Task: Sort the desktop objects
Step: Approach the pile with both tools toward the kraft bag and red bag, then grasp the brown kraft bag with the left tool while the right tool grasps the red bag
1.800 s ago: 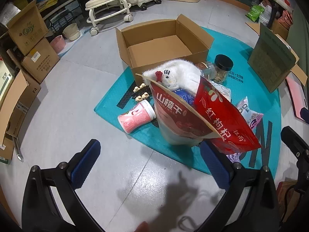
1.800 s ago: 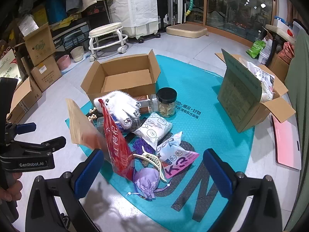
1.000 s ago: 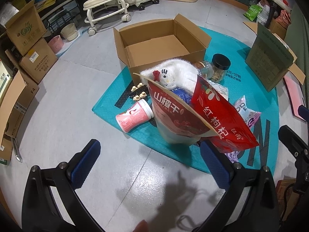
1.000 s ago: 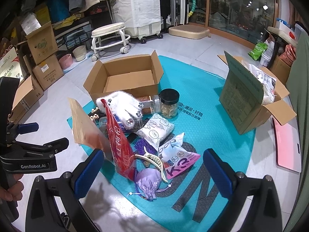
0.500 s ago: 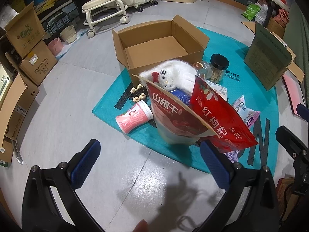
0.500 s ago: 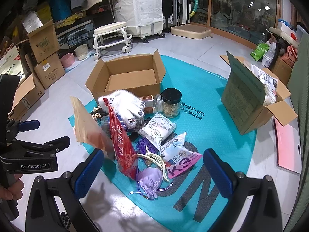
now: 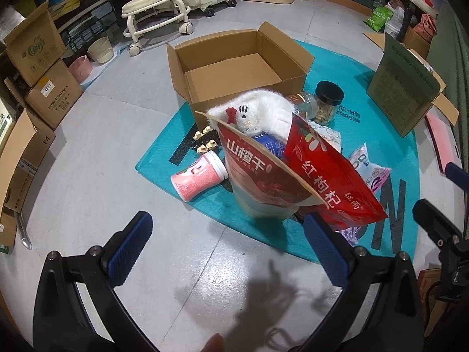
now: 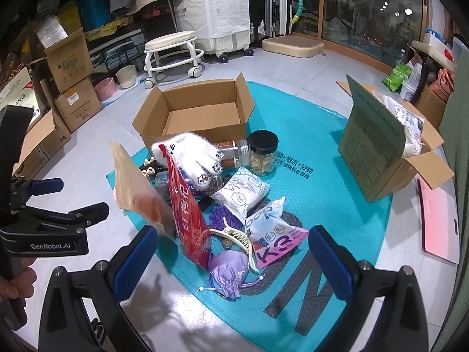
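Ahead of both hand-held grippers, left (image 7: 225,249) and right (image 8: 231,261), each with fingers spread and holding nothing, a pile lies on the teal mat (image 8: 316,146): two red pouches (image 7: 331,179), two jars (image 8: 262,152), one pink cup (image 7: 199,176), beside two open boxes (image 8: 202,111).

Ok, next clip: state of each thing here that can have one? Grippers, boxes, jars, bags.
Left gripper: open, empty.
Right gripper: open, empty.
Cardboard box: flaps open, empty.
Green-sided box: open, holding packets.
Black-lidded jar: upright, closed.
Pink bottle: lying down, capped.
Red bag: standing, leaning.
Purple pouch: drawstring closed.
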The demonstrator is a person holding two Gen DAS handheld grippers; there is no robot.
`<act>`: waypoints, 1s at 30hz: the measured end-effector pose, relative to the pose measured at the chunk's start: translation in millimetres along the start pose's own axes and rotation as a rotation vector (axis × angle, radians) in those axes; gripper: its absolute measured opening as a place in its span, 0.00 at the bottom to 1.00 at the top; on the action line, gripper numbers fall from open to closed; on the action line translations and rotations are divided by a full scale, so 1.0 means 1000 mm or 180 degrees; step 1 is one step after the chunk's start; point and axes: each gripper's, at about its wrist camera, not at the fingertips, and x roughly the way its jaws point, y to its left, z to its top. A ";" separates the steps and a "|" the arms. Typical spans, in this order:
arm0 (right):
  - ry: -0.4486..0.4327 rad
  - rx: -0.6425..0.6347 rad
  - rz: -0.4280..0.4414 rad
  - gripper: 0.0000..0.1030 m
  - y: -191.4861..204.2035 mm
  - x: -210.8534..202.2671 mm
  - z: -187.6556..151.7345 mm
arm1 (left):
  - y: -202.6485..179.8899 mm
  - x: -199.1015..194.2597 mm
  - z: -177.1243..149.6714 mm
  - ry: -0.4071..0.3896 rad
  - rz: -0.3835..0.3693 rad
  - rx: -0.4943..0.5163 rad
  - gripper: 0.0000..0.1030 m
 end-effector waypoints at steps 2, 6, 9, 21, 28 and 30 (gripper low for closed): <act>0.0007 0.0008 -0.0020 1.00 -0.001 -0.001 -0.007 | 0.000 0.000 0.000 0.0001 -0.0031 -0.0010 1.00; 0.0023 -0.0006 -0.0024 0.99 -0.001 -0.003 -0.017 | 0.002 0.000 0.001 0.0001 -0.0047 -0.0011 1.00; 0.0027 -0.0035 -0.0021 0.99 0.001 -0.004 -0.025 | 0.003 0.000 0.002 0.0016 -0.0125 -0.0031 1.00; 0.0114 -0.0188 -0.0032 0.99 0.005 0.011 -0.039 | 0.000 0.008 0.015 0.0209 -0.0274 0.0008 1.00; 0.0240 -0.0266 -0.0076 0.91 0.001 0.025 -0.047 | -0.013 0.014 0.035 0.0340 -0.0394 0.0128 1.00; 0.0296 -0.0306 -0.0113 0.91 0.001 0.029 -0.045 | -0.017 0.016 0.040 0.0374 -0.0399 0.0179 1.00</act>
